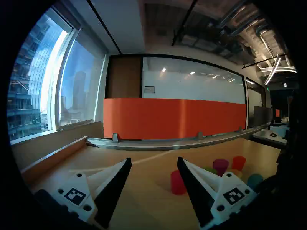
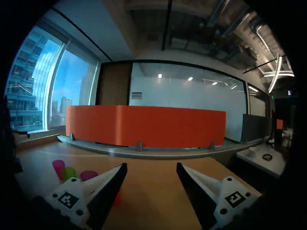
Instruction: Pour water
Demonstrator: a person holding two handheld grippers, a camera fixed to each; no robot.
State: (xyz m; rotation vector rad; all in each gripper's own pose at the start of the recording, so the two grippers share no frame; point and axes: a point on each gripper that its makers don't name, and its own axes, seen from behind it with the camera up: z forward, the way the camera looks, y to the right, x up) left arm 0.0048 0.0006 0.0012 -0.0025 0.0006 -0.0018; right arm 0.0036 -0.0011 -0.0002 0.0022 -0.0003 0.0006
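Observation:
My left gripper [image 1: 154, 160] stands open above the wooden table [image 1: 149, 199], nothing between its fingers. Just behind its right finger is a red cup [image 1: 177, 183], with a magenta cup [image 1: 220, 166], an orange cup [image 1: 238, 162], a green cup [image 1: 210, 170] and a teal cup [image 1: 254, 180] clustered to the right. My right gripper [image 2: 151, 165] is also open and holds nothing. In the right gripper view a pink cup [image 2: 58, 168], a green cup [image 2: 68, 173] and a magenta cup [image 2: 89, 175] stand at lower left, and a red cup [image 2: 117, 198] peeks from behind the left finger.
An orange divider panel [image 1: 174, 118] on a metal rail [image 1: 161, 143] runs along the table's far edge. Large windows [image 1: 46, 88] fill the left wall. A neighbouring white desk [image 2: 263, 158] with small items stands at right.

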